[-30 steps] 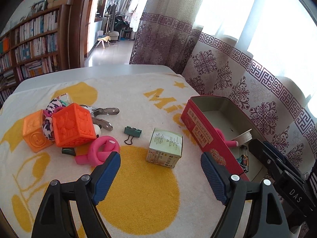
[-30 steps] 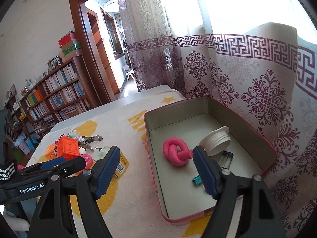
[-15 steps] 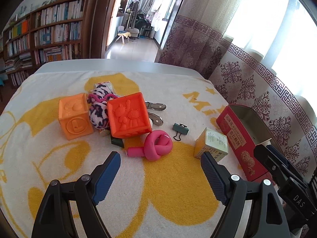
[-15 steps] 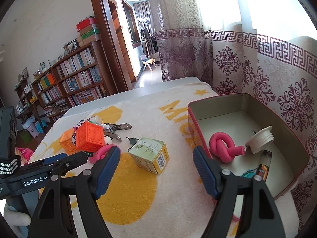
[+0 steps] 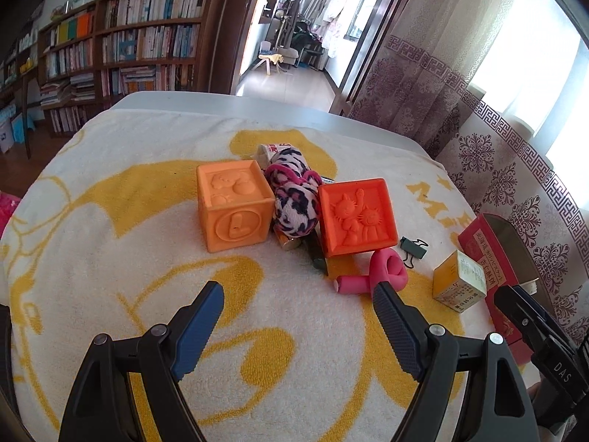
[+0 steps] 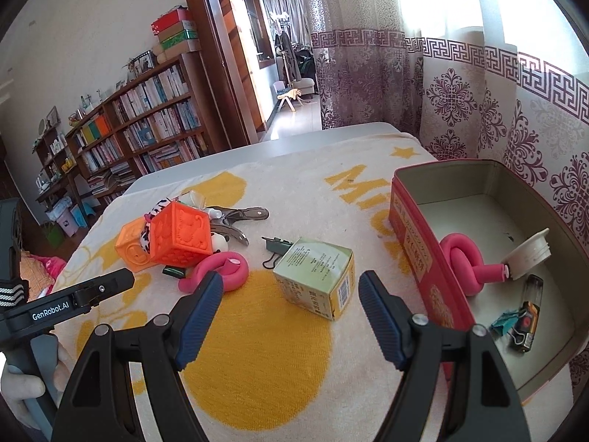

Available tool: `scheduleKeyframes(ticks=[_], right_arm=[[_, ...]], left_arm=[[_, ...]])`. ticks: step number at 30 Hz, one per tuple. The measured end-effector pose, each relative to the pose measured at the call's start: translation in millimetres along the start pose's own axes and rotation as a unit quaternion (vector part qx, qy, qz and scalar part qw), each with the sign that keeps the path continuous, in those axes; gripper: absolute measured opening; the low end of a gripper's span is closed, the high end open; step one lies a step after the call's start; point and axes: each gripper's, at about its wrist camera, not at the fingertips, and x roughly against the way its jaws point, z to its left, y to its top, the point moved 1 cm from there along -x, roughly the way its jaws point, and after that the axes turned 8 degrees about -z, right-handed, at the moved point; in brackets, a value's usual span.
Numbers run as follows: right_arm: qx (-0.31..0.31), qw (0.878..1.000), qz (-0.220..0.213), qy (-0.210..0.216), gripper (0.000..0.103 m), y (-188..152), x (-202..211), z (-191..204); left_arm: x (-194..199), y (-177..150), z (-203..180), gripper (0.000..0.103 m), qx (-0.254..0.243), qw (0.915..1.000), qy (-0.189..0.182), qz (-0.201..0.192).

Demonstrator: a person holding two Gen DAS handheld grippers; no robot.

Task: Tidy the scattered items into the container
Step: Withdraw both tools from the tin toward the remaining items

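Both my tongs hover wide open and empty over a towel-covered surface [image 6: 257, 386]

Left tongs [image 5: 298, 328] face two orange blocks [image 5: 235, 204]; right tongs [image 6: 289, 313] aim at a small carton [image 6: 316, 276]. Beyond, the red tin [image 6: 416, 254] holds a pink knot [image 6: 467, 265], white cap [image 6: 530, 258] and lighter [image 6: 526, 316]

1. The left gripper [image 5: 298, 316] hovers with its blue-padded black fingers [image 5: 198, 326] spread wide apart, nothing between them.
2. The right gripper [image 6: 291, 311] likewise hovers, its ribbed blue fingers [image 6: 379, 316] parted wide, gripping nothing.
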Motion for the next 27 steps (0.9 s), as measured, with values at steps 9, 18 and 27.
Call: scheduleKeyframes(ticks=[9,18,27], right_arm=[[0.002,1.0,0.007,0.007,0.08,-3.8,-9.5,3.6],[-0.012,1.0,0.016,0.019,0.08,-8.8,-15.8,-2.2],[-0.027,0.999,0.021,0.028,0.08,-10.8,-18.0,-8.8]], left_arm=[[-14.6,19.9,27.5,0.085,0.007,0.9992,0.04,0.002],[-38.9,43.9,45.9,0.085,0.029,0.9967,0.076,0.008],[-67.3,49.5,31.0,0.085,0.019,0.9962,0.085,0.01]])
